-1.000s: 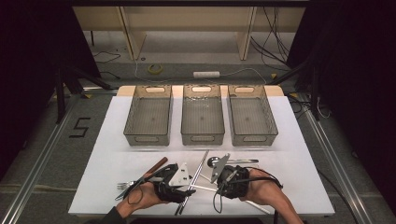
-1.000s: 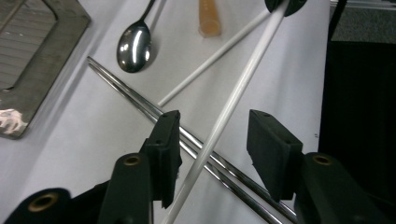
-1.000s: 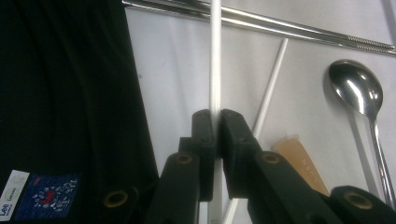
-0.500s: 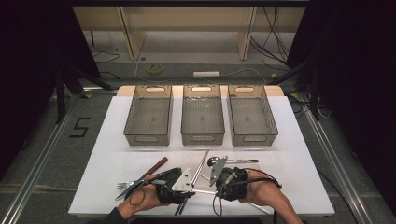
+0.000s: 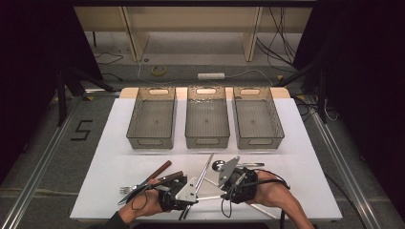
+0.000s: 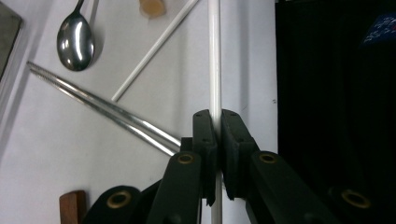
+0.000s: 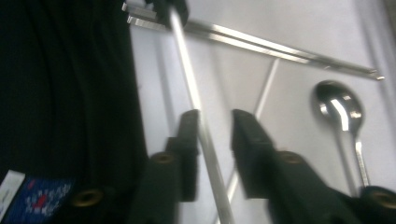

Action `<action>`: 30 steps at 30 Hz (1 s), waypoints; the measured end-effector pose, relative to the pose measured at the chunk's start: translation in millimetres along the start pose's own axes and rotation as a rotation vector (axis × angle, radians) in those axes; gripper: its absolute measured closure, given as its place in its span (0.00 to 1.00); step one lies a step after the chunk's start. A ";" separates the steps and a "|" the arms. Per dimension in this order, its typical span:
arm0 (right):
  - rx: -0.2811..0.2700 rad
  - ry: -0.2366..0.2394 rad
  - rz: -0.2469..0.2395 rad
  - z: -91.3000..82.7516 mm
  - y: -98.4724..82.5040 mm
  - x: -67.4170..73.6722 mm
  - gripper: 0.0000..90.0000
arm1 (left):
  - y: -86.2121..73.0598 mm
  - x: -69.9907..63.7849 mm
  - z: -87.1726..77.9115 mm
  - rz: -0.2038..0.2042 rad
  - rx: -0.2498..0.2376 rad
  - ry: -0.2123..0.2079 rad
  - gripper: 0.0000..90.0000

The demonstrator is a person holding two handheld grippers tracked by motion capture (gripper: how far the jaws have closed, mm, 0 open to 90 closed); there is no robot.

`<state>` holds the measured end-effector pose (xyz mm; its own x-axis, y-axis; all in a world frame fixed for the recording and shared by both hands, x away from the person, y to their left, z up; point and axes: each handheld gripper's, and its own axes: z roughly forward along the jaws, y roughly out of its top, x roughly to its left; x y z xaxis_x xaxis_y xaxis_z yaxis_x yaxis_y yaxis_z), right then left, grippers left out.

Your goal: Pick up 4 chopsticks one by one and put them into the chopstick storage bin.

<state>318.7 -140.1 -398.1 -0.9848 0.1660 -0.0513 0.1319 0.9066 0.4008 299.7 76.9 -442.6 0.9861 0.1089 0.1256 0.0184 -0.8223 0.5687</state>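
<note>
White chopstick (image 6: 215, 56) sits clamped in the left tongs (image 6: 218, 128), which have just been closing. Right tongs (image 7: 215, 123) have just been opening, jaws apart around it.

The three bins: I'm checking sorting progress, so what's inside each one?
All three bins, left, middle and right, show bare mesh floors. The cutlery lies on the table. Each bin's near wall hides a thin strip of its floor.

A white tabletop (image 5: 119, 124) carries three wire baskets (image 5: 206, 117) in a row toward its far edge. Near the front edge lie a fork (image 5: 128, 189), wooden-handled cutlery (image 5: 160, 169), a spoon (image 5: 220, 165), metal chopsticks (image 5: 205, 168) and white chopsticks (image 5: 210, 195).
</note>
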 end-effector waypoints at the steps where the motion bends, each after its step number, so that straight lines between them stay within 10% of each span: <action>1: -0.054 -0.015 0.046 -5.6 -2.2 -4.1 0.67 | -0.7 0.9 0.0 -0.010 0.005 0.008 0.94; 16: -0.189 -0.111 0.227 -21.4 -25.0 -13.9 0.45 | -13.9 22.8 -17.9 -0.217 -0.011 0.140 0.94; 30: -0.139 -0.124 0.338 -5.0 -55.4 -14.7 0.39 | -31.4 43.9 -40.6 -0.395 -0.063 0.245 0.94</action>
<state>325.3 -194.7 -415.0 -0.8660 0.5001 -0.0023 0.4218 0.7329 0.5338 335.7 130.2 -422.0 0.8376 0.5413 0.0734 0.3668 -0.6569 0.6587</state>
